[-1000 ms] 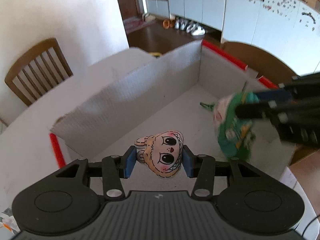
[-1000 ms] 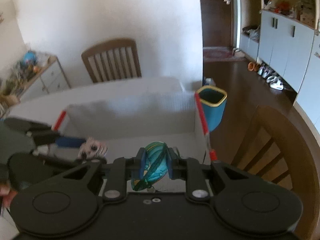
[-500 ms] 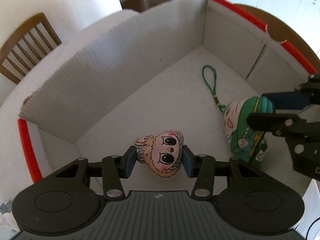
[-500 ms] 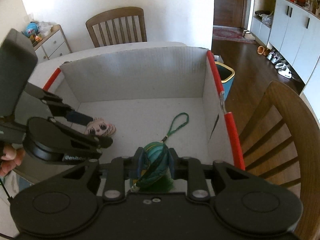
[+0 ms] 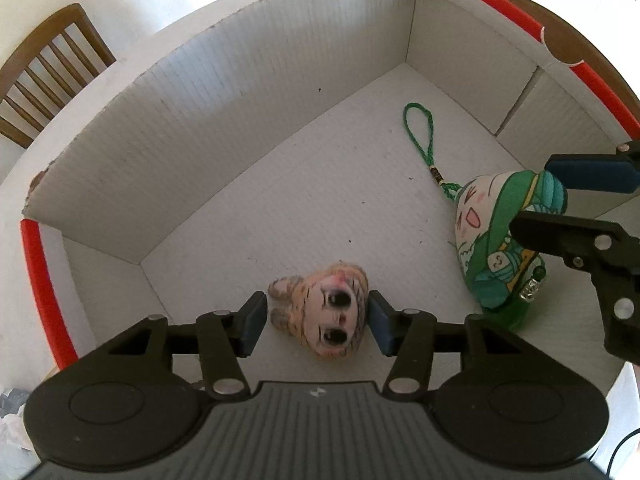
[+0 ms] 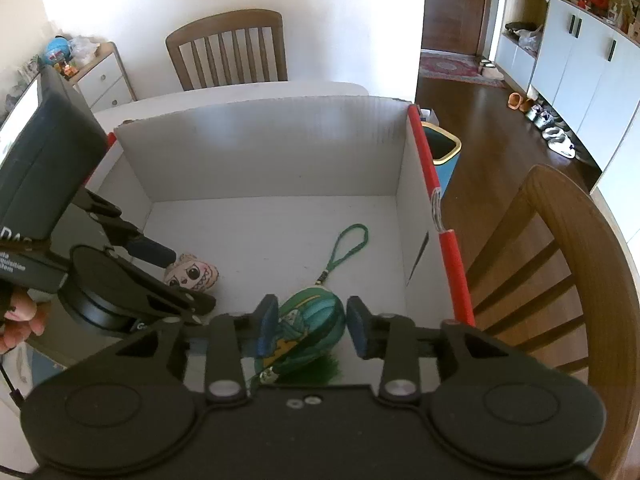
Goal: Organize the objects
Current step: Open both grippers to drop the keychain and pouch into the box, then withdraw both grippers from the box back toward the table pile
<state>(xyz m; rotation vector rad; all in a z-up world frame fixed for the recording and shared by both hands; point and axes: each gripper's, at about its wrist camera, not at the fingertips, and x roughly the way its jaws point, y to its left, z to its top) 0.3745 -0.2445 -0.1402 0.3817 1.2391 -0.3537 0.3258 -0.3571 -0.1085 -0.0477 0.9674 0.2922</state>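
Note:
A tan plush head with big dark eyes (image 5: pixel 324 316) lies on the floor of a white cardboard box (image 5: pixel 240 100). It sits between the pads of my left gripper (image 5: pixel 316 324), whose jaws are opening, with a gap at the left pad. A green plush charm (image 6: pixel 312 320) with a green cord loop (image 6: pixel 348 244) rests on the box floor at the near right. My right gripper (image 6: pixel 313 326) straddles it with its jaws opening and a gap at the right pad. In the left wrist view the charm (image 5: pixel 504 240) sits under the right gripper (image 5: pixel 534 198).
The box (image 6: pixel 260 148) has red-taped edges (image 6: pixel 452 256) and stands on a white table. A wooden chair (image 6: pixel 228 52) is behind the table, another chair (image 6: pixel 560 260) at the right. A blue bin (image 6: pixel 444 156) stands on the floor. A hand (image 6: pixel 20 320) holds the left gripper.
Both grippers came down into the box. Their jaws spread, and the plush head and the green charm now lie loose on the box floor.

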